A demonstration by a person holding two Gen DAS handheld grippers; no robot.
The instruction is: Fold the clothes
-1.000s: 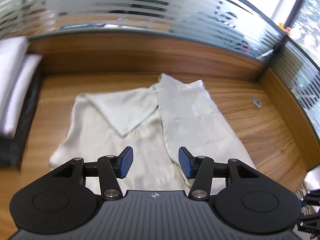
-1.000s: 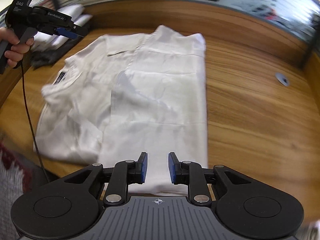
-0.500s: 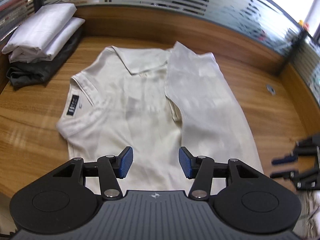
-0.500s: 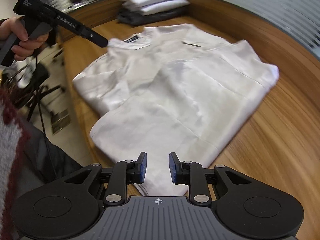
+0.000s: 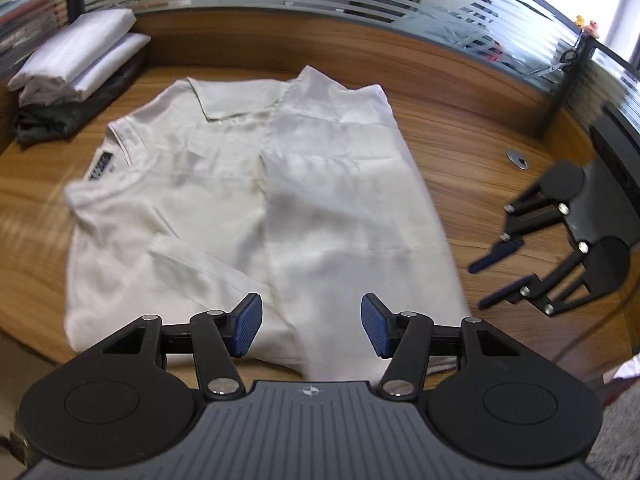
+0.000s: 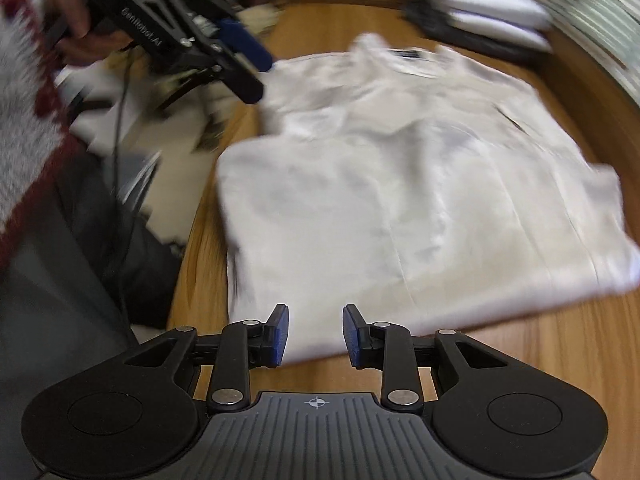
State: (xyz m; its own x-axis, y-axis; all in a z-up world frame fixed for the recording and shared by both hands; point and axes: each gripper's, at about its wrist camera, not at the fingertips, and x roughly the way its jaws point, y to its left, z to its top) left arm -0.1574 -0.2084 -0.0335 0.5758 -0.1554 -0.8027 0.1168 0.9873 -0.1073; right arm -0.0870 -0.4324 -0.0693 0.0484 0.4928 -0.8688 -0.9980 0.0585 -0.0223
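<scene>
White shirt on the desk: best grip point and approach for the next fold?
Judging by its pose, take the shirt at its near hem corners, from the desk's near edge. It lies flat, sides already folded in, hem closest, so pinching there should let it be lifted toward the collar.

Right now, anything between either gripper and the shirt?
Nothing visible. The left gripper and the right gripper both hover open at the near hem of the white shirt, jaws just opening wider, empty. The folded stack sits off at the table's far corner.
</scene>
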